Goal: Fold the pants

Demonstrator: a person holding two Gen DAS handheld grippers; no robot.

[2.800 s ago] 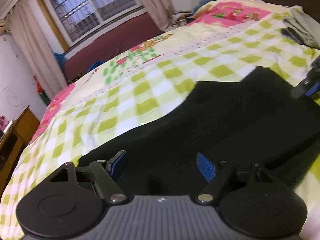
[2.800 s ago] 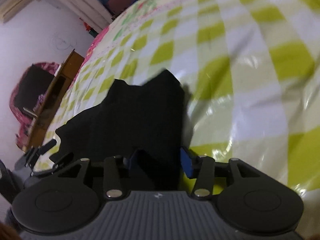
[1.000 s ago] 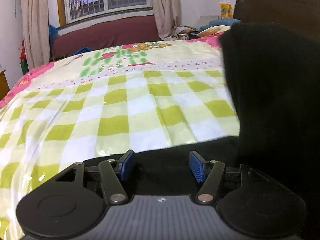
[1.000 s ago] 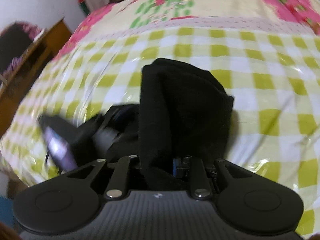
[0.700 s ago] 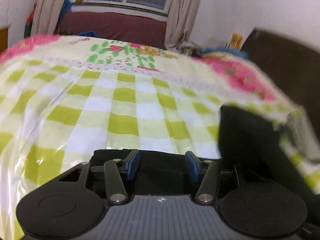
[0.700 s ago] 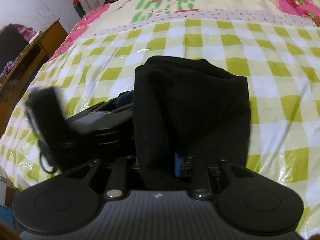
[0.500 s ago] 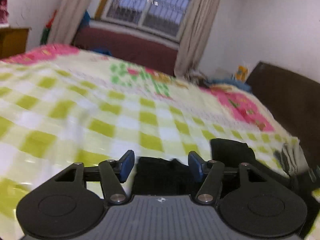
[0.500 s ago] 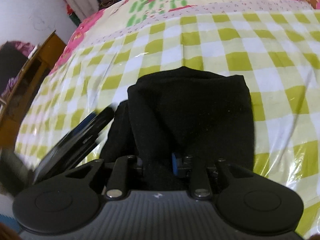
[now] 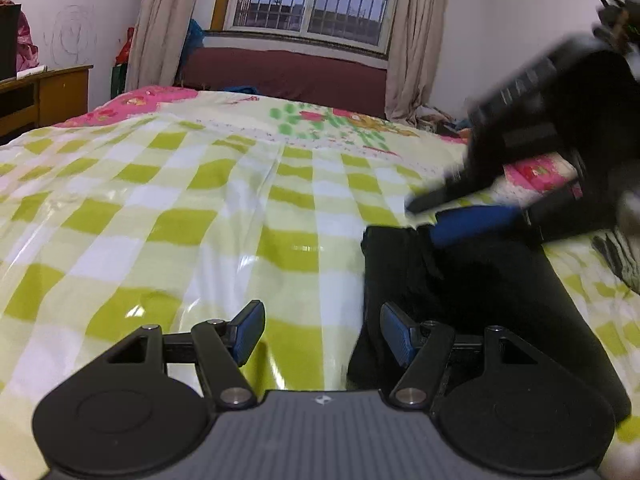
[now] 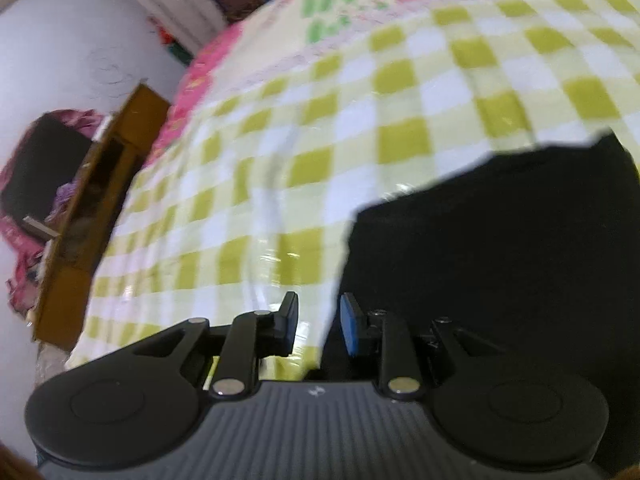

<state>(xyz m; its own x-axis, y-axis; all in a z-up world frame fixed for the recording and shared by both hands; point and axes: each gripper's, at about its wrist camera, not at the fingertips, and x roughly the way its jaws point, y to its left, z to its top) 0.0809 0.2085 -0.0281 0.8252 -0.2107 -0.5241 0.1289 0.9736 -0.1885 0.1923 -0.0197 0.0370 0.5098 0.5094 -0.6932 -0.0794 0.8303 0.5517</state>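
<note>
— What is the setting?

— A bedroom: a barred window (image 9: pixel 316 0) with beige curtains, a maroon couch (image 9: pixel 288 76) under it, and a bed (image 9: pixel 160 208) under a green-and-white checked sheet with a glossy, plastic-like sheen. A wooden cabinet (image 10: pixel 92 208) stands by the wall.

— Where are the black pants?

— The black pants (image 9: pixel 476 280) lie on the bed as a compact, roughly rectangular stack, flat and free of either claw. In the right wrist view the same stack fills the lower right, its corner just ahead of the fingers.

— And the claws?

— The left claw (image 9: pixel 322 332) is wide apart with nothing between its blue pads; only bare sheet shows in the gap, and the stack's edge sits just beside its right finger. The right claw (image 10: pixel 318 322) is parted a little and also empty, hovering at the stack's near edge. From the left wrist it appears blurred, over the far end of the stack.

— Why empty-handed there?

— My judgement: the fold looks finished, so both claws have let go beside the bundle. The slick sheet could let the stack slide if it is nudged.
</note>
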